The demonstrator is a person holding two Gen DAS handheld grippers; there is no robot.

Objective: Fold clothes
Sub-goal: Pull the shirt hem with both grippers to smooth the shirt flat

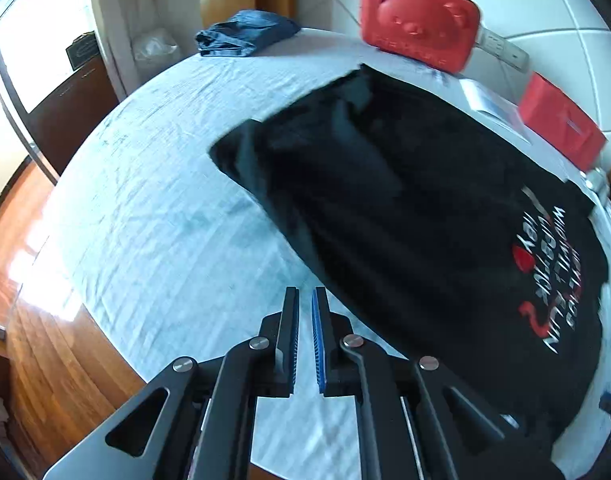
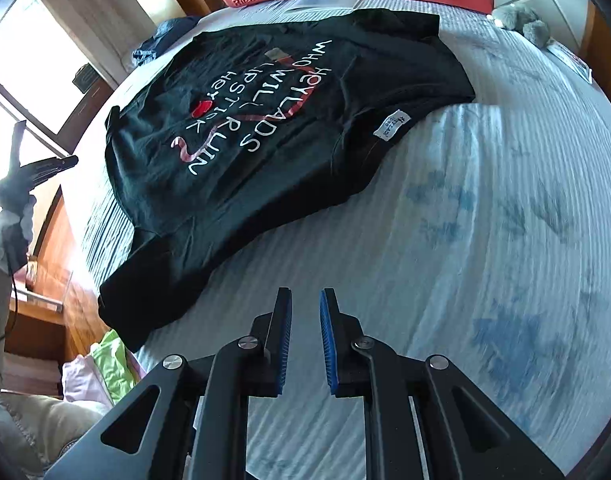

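With nothing held between the narrowly parted jaws of either the left gripper [image 1: 305, 300] or the right gripper [image 2: 305, 300], the black T-shirt [image 2: 265, 128] ahead could be bunched if only its top layer is pinched.

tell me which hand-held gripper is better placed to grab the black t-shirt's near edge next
Probably left: the left hand-held gripper hangs right beside the black t-shirt edge, while the right hand-held gripper sits over bare sheet, farther off.
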